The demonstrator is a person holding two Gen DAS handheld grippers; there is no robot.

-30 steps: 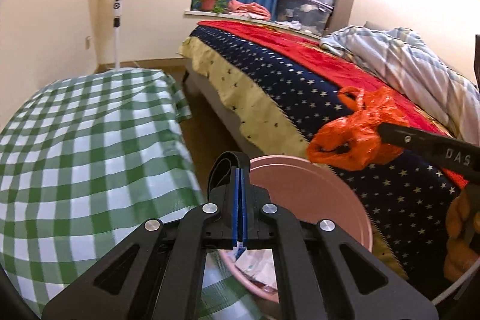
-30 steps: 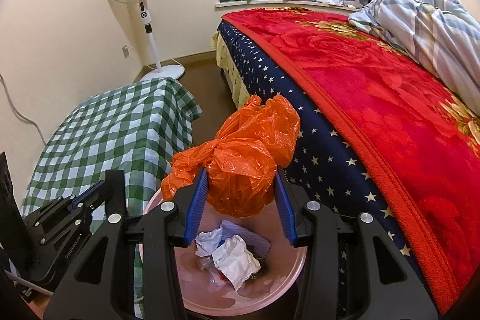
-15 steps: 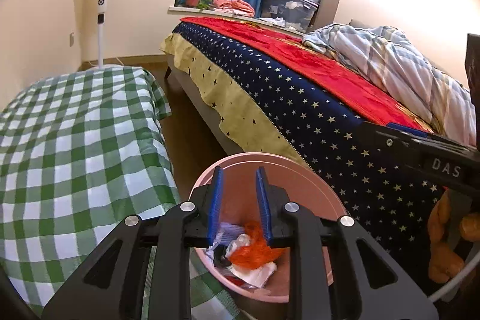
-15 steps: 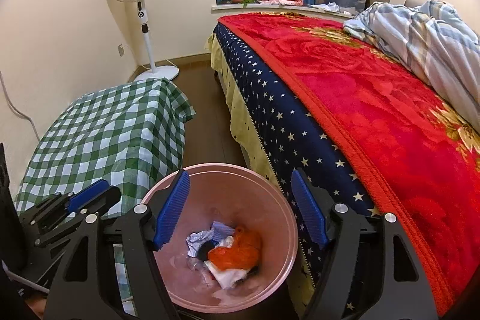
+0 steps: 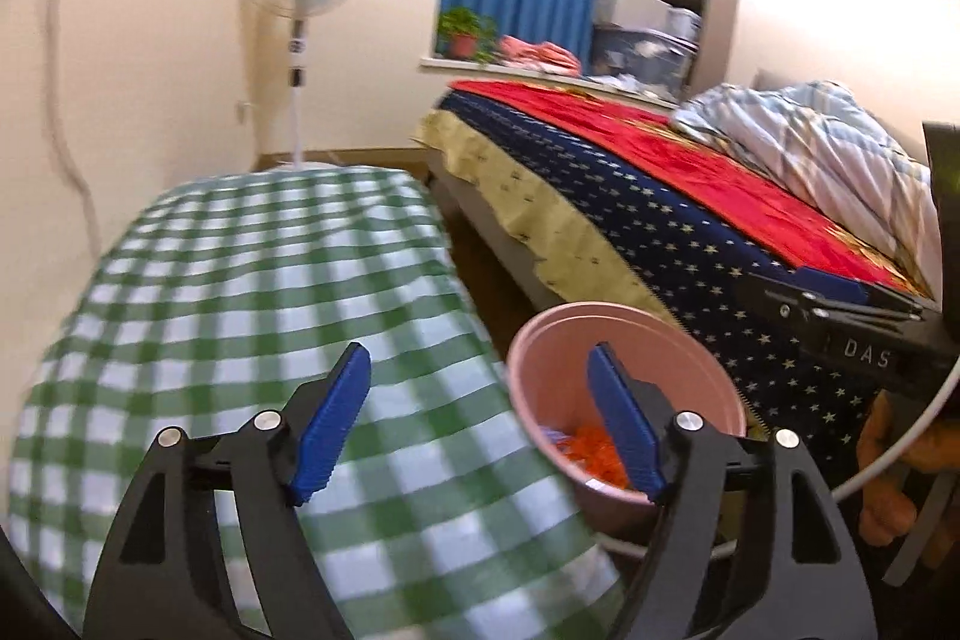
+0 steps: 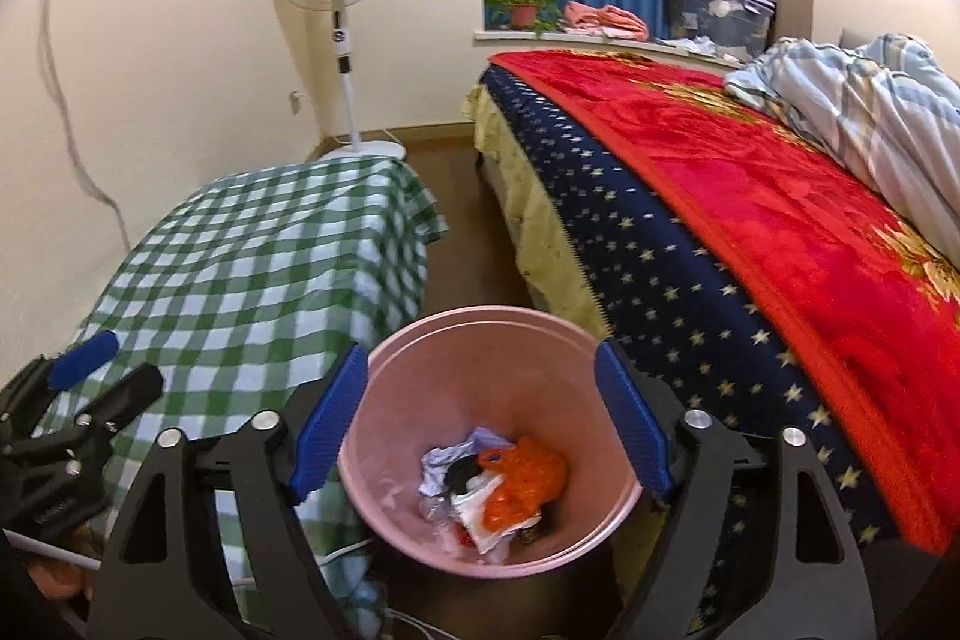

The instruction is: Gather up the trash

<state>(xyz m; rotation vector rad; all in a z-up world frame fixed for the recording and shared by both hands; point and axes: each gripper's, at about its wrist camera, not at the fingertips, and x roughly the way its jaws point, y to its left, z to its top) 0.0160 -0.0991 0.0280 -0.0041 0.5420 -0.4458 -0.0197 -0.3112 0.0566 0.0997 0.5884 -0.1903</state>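
Both tools are empty right now. The right gripper [image 6: 480,418] hangs directly over the round pink plastic waste bin [image 6: 420,364], blue-padded fingers [image 6: 327,421] spread wide with nothing between them. The left gripper [image 5: 477,421] sits just to the bin's left, above the green-and-white checked cloth [image 5: 240,292], fingers equally far apart and holding nothing.

And there's the trash: the crumpled orange plastic bag [image 6: 525,484] lies at the bottom of the bin, resting on scrunched white and pale-blue paper scraps [image 6: 447,463] with something dark tucked between them. From the left wrist view only a sliver of orange [image 5: 597,451] shows past the bin's rim [image 5: 624,310].

Handling-wise, I'd call that bag feather-light and completely limp, a thin film that folds wherever you pinch it, slick on the surface and likely to slide out of a shallow grip. Best hold, should it need moving, looks like the bunched, knotted part where the film is gathered thick. The paper scraps look soft and crushable, easy anywhere. The bin itself appears rigid, a thin wall to be pinched at the rim.

The bed's navy star-patterned blanket [image 6: 660,268] runs just right of the bin; no further trash shows on either surface.
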